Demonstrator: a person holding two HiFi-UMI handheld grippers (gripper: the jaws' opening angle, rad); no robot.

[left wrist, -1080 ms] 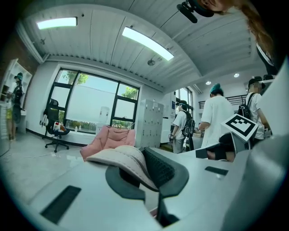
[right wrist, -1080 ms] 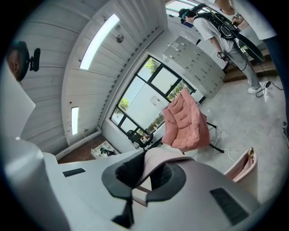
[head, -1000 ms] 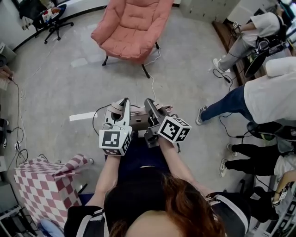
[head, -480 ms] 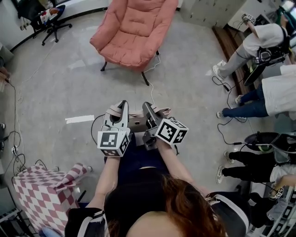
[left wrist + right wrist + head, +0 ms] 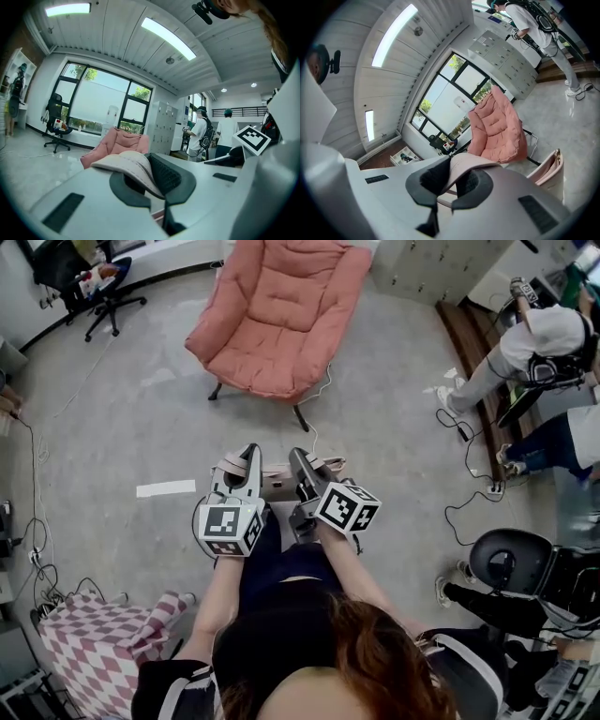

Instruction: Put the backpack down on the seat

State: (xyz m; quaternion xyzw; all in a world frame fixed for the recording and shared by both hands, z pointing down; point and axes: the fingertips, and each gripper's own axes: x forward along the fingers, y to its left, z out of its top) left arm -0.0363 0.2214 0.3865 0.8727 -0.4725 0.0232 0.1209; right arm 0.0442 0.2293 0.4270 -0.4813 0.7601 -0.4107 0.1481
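Now, we have the left gripper (image 5: 246,457) and right gripper (image 5: 302,465) each clamped on a pale strap (image 5: 129,164); the backpack (image 5: 279,486) hangs between them, top up, long axis toward the floor (image 5: 122,427), well short of the pink seat (image 5: 272,324) ahead.

A grey, speckled floor (image 5: 141,409) carries a pink armchair (image 5: 277,320) on dark legs at the top, with a white cable (image 5: 314,423) trailing from beneath it. A black office chair (image 5: 98,282) stands at the upper left. A white tape strip (image 5: 166,488) lies left of centre, a red-and-white checked cloth (image 5: 98,648) at the lower left, and a black cable (image 5: 36,484) runs along the left edge.
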